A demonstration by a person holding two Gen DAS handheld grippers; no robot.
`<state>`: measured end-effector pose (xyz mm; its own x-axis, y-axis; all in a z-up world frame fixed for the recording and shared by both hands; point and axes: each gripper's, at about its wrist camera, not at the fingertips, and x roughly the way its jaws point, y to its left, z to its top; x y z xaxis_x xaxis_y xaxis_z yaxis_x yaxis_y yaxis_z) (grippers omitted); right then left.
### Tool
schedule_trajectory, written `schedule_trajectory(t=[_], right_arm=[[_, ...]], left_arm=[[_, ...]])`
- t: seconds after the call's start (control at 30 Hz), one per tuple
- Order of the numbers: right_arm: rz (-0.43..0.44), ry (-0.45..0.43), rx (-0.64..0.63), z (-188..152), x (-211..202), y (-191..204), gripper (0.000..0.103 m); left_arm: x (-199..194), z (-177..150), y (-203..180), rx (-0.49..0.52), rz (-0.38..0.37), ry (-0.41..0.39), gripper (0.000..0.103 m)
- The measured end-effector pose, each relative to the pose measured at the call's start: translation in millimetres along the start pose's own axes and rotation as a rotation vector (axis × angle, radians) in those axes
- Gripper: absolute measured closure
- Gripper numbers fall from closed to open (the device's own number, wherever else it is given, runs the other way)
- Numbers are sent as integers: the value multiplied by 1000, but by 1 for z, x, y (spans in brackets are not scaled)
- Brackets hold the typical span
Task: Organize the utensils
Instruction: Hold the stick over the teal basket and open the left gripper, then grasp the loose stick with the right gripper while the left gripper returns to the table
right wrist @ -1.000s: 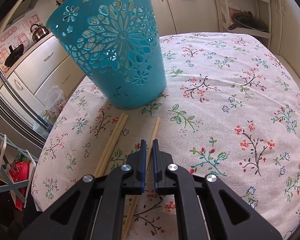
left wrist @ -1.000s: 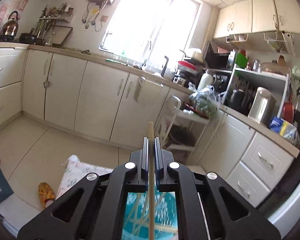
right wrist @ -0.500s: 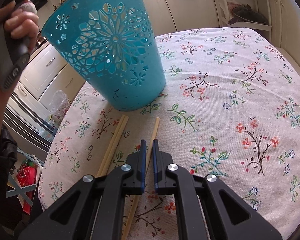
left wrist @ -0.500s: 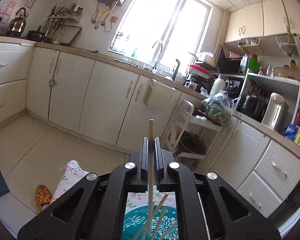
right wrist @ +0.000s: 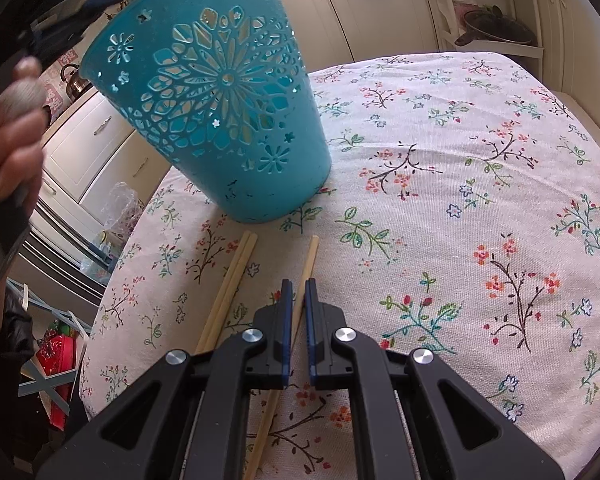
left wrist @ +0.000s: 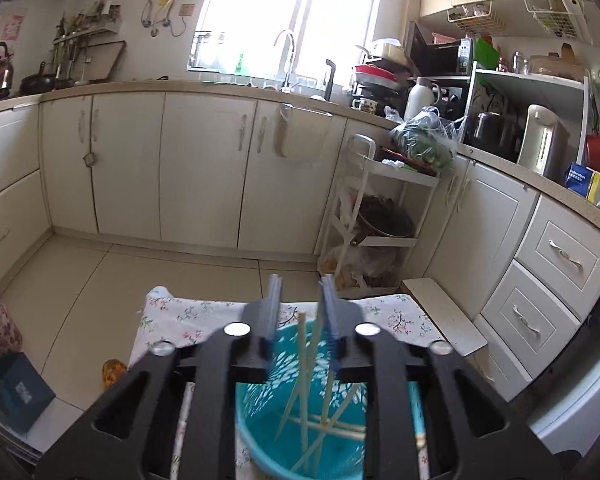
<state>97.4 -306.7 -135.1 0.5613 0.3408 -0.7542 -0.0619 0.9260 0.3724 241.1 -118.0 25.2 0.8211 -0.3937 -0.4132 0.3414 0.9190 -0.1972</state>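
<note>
A teal cut-out basket point(right wrist: 224, 120) stands on the flowered tablecloth point(right wrist: 460, 160). My left gripper point(left wrist: 300, 284) is open right above the basket's mouth point(left wrist: 260, 428); several wooden chopsticks point(left wrist: 302, 376) lean inside it. In the right wrist view, a pair of chopsticks point(right wrist: 230, 284) and a single chopstick point(right wrist: 306, 268) lie on the cloth in front of the basket. My right gripper point(right wrist: 296, 286) hovers over the single chopstick with its jaws a narrow gap apart, holding nothing.
The person's hand point(right wrist: 8, 148) holds the left gripper's handle at the left of the basket. Kitchen cabinets point(left wrist: 204, 168), a white rack point(left wrist: 376, 220) and a counter with appliances point(left wrist: 540, 144) lie beyond the table. The table edge point(right wrist: 112, 280) drops off left.
My left gripper has opened and let go of the chopstick it held; that chopstick now stands in the basket. The left gripper tilted down over the basket. The right gripper has hardly moved.
</note>
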Motion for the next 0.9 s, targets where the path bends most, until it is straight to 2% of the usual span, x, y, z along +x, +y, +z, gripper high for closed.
schedule_trajectory(t=[0.03, 0.13, 0.2, 0.3, 0.4, 0.53, 0.6, 0.7, 0.77, 0.83, 0.9], right_arm=[[-1, -1, -1, 0, 0, 0, 96], [-4, -2, -4, 0, 0, 0, 96], [-8, -4, -7, -1, 0, 0, 96], [-13, -6, -10, -2, 0, 4, 96], [-35, -8, -37, -4, 1, 11, 93], [-67, -6, -82, -5, 2, 20, 87], [-88, -4, -91, -6, 2, 23, 87], [-135, 5, -98, -6, 2, 26, 87], [-203, 8, -143, -6, 5, 34, 97], [-252, -4, -204, -8, 7, 42, 96], [-253, 2, -209, -7, 7, 43, 96]], left_arm=[[-10, -2, 5, -13, 11, -14, 63], [-33, -14, 20, -49, 45, -40, 53], [-47, -31, 36, -83, 76, -26, 48], [-48, -68, 56, -114, 119, 61, 39], [-31, -116, 72, -142, 150, 218, 38], [-14, -164, 80, -166, 172, 366, 38], [-11, -170, 79, -159, 175, 397, 38], [-11, -170, 75, -127, 188, 384, 25], [-5, -171, 70, -107, 188, 413, 25], [-1, -170, 67, -86, 191, 428, 25], [-1, -172, 65, -74, 196, 435, 25]])
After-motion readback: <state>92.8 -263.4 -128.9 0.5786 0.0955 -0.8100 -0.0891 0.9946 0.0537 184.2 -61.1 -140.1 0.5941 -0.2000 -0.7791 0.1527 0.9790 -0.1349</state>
